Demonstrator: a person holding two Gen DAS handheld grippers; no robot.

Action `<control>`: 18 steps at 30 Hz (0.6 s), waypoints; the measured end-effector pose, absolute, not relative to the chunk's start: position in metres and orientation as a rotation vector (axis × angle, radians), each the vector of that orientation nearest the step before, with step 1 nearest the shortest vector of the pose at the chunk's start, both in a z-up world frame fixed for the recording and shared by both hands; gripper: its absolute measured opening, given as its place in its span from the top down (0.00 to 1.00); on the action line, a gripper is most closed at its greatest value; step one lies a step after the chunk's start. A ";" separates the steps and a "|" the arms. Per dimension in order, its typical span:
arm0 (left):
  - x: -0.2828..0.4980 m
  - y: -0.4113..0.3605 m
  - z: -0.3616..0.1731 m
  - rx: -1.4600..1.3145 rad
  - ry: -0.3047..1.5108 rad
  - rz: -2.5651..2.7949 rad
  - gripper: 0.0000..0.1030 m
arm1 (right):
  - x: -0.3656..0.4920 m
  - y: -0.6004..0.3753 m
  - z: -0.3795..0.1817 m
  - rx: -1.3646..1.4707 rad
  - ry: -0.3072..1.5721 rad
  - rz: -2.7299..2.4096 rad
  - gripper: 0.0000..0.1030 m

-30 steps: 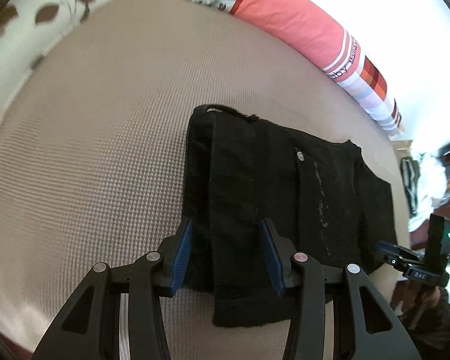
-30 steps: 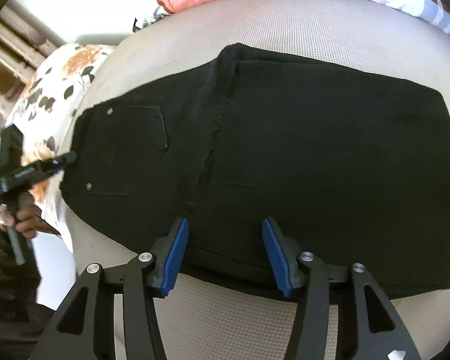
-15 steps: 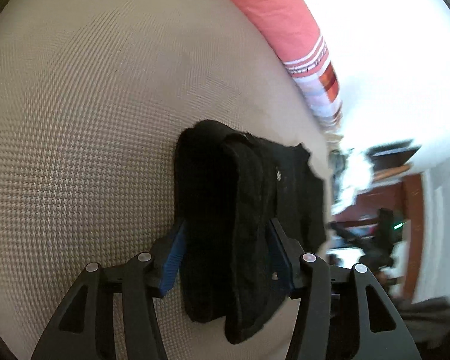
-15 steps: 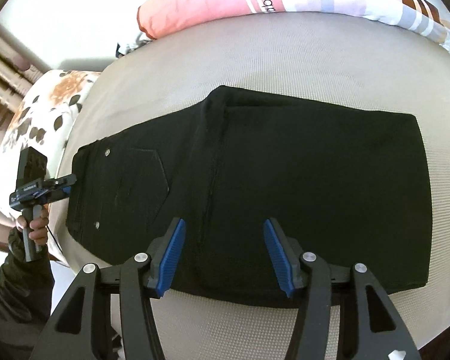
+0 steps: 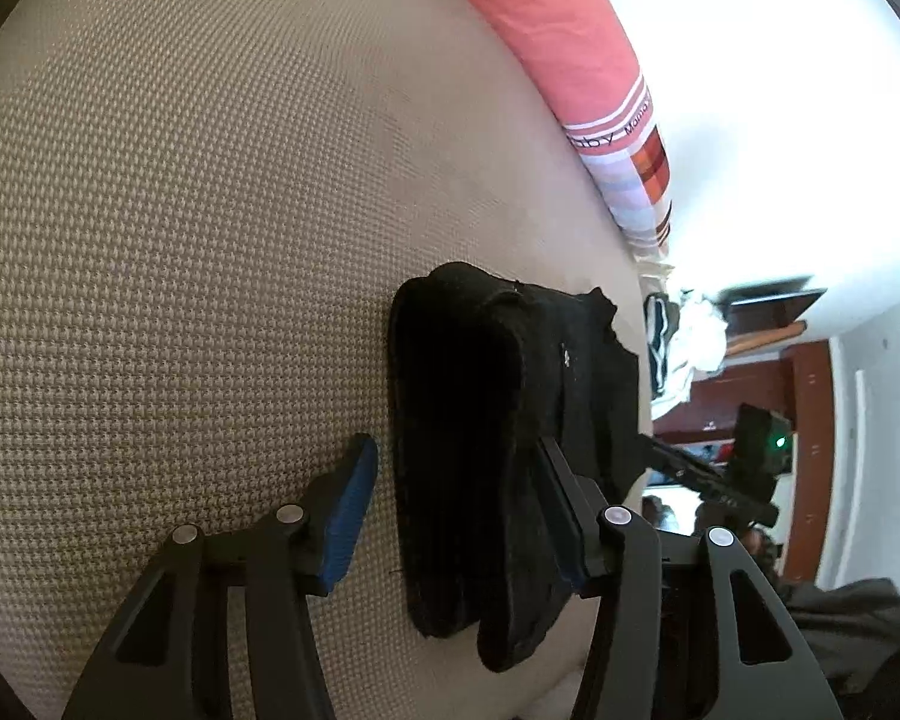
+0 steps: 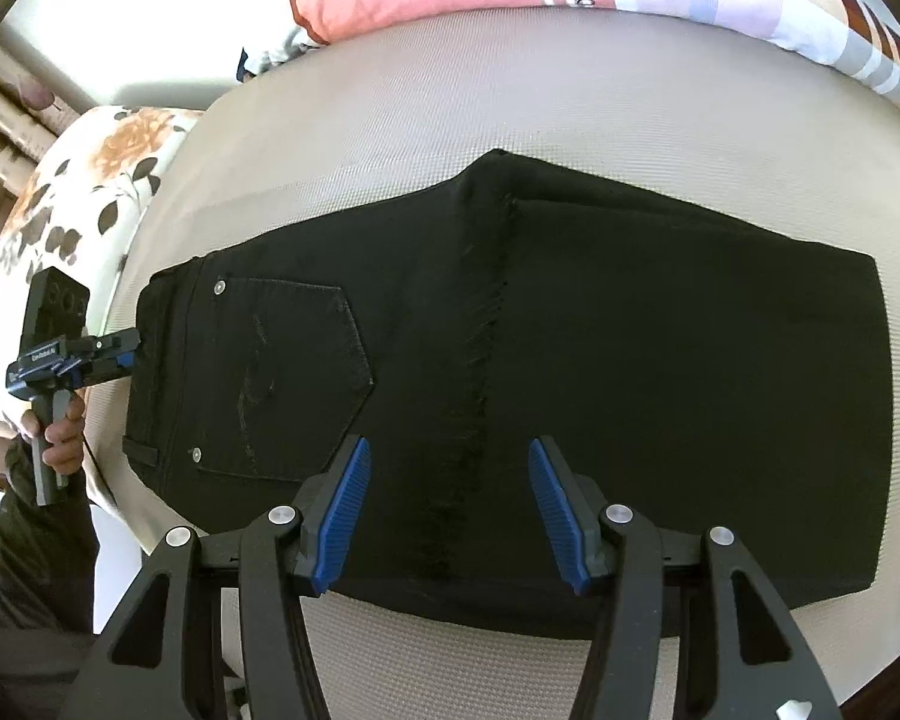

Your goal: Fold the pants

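pants (image 6: pixel 570 372) lie folded flat across the bed (image 6: pixel 390 120), filling mid-frame. our right gripper (image 6: pixel 447 510) hovers spread above their near edge. our left gripper (image 5: pixel 459 510), at the waistband, seems spread too.

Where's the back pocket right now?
In the right wrist view, the back pocket sits on the pants' left part, near the waistband, just up-left of the right tool.
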State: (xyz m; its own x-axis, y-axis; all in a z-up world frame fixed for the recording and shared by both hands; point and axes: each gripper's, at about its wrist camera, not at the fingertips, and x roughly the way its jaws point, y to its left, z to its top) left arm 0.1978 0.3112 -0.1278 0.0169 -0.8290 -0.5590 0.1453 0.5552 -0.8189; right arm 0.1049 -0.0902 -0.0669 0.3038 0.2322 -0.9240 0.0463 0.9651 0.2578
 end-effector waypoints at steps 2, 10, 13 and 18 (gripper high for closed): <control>0.199 0.309 -0.130 -0.663 1.358 -0.871 0.47 | 0.107 -0.087 -0.069 0.261 1.261 0.130 0.49; 0.205 0.270 -0.134 -0.662 1.396 -0.904 0.53 | 0.107 -0.084 -0.071 0.303 1.244 0.150 0.49; 0.200 0.267 -0.133 -0.653 1.373 -0.834 0.61 | 0.104 -0.087 -0.070 0.319 1.234 0.157 0.49; 0.180 0.258 -0.117 -0.566 1.302 -0.659 0.66 | 0.098 -0.102 -0.064 0.342 1.193 0.147 0.49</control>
